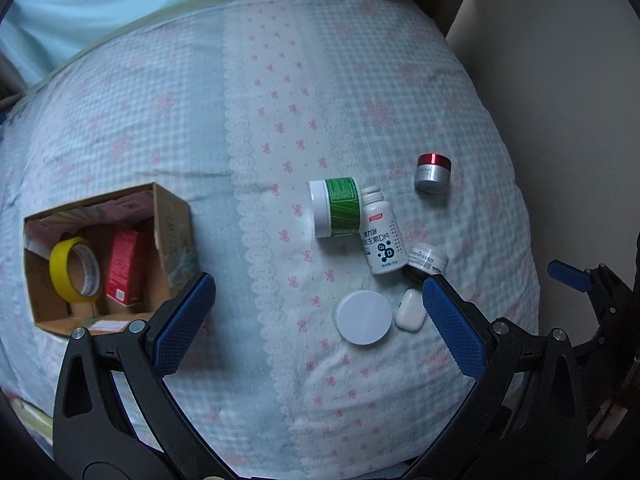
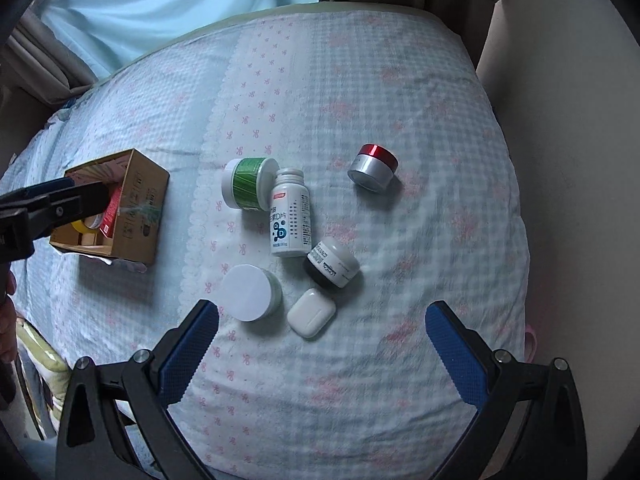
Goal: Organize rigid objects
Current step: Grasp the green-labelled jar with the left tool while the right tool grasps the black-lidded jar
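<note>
A cluster of small containers lies on the bed: a green-labelled jar (image 1: 338, 207) (image 2: 248, 184) on its side, a white vitamin bottle (image 1: 380, 236) (image 2: 290, 216), a black-and-white jar (image 1: 426, 260) (image 2: 332, 266), a round white-lidded jar (image 1: 363, 317) (image 2: 250, 292), a white earbud case (image 1: 409, 310) (image 2: 311, 312) and a red-lidded silver jar (image 1: 434, 173) (image 2: 374, 167). A cardboard box (image 1: 172, 216) (image 2: 140, 208) at the left holds yellow tape (image 1: 74, 270) and a red carton (image 1: 126, 266). My left gripper (image 1: 316, 320) hovers open above the bed, empty. My right gripper (image 2: 322, 340) is open too, empty, just short of the earbud case.
The bed is covered by a pale blue checked quilt (image 1: 280, 100) (image 2: 420, 100) with pink bows. A beige wall (image 1: 560, 100) borders its right side and a light blue curtain (image 2: 160, 8) hangs behind. The left gripper's arm (image 2: 52, 204) reaches over the box in the right wrist view.
</note>
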Tool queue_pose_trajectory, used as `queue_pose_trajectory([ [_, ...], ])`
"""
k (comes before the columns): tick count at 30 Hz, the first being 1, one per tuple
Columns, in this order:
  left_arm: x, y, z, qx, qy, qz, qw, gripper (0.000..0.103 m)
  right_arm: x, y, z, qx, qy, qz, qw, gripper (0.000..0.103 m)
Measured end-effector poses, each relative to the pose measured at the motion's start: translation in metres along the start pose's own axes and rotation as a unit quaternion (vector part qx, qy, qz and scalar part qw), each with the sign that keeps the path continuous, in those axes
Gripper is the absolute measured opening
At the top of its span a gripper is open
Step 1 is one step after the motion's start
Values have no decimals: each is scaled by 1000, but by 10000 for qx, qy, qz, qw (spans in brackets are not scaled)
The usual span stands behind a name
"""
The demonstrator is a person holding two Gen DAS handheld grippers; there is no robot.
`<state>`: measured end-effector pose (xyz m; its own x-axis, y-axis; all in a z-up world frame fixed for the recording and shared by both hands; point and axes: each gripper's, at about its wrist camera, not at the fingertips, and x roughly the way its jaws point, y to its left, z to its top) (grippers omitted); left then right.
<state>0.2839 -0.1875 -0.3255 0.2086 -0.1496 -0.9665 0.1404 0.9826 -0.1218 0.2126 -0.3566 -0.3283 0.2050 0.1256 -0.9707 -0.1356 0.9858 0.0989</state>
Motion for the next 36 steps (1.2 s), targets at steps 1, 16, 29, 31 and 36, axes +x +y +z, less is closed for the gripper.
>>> queue_pose_trajectory([
  [1, 11, -3, 5, 35, 71, -10, 10000, 103, 7, -1, 2, -98, 34, -25, 9999, 103],
  [16, 155, -10, 51, 160, 898, 243, 9955, 97, 143, 7, 11, -1803, 864, -448, 9788, 103],
  [29, 182, -3, 59, -12, 1236, -158, 9922, 59, 177, 10, -1, -2476, 1332, -476, 9585, 66],
  [31, 184, -5, 61, -21, 1251, -158, 9920, 57, 178, 9, -1, -2461, 1386, -457, 9582, 61],
  [36, 196, -7, 66, 3, 1349, -26, 9909, 56, 182, 8, 3, -2471, 1457, -411, 9571, 53],
])
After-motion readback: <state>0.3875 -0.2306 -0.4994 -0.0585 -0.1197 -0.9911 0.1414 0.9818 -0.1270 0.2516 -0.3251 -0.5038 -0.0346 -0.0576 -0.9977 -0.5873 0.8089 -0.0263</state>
